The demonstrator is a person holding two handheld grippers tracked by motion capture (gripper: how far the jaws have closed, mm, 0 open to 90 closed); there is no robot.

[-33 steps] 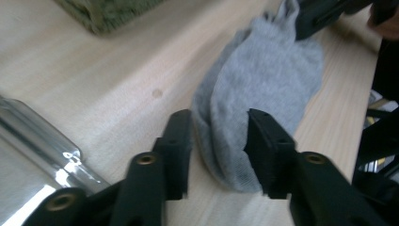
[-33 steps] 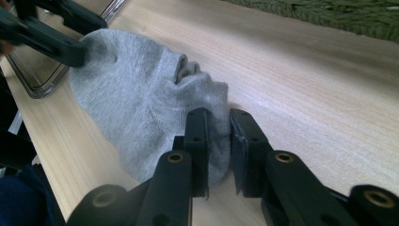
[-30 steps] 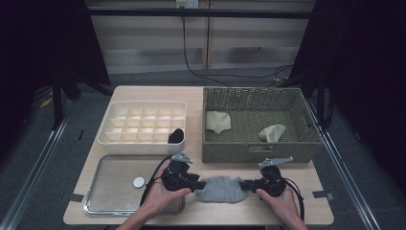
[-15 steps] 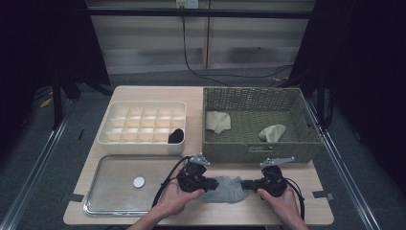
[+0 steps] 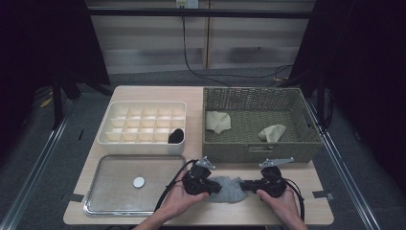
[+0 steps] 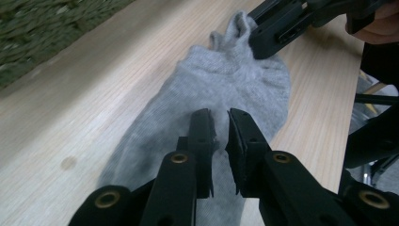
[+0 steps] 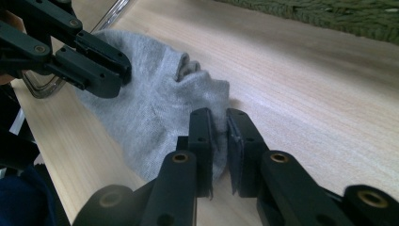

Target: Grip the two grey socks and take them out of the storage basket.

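Gripped at both ends: grey sock (image 5: 227,188) flat on the wooden table (image 5: 316,173), front edge, between the metal tray (image 5: 95,201) and the wicker basket (image 5: 239,148). Left gripper (image 6: 219,129) just closed, pinching a fold; right gripper (image 7: 217,127) clamped narrowly on the edge. One black sock (image 5: 176,136) already in the compartment organizer (image 5: 110,136); two beige socks (image 5: 218,120) left in the basket.
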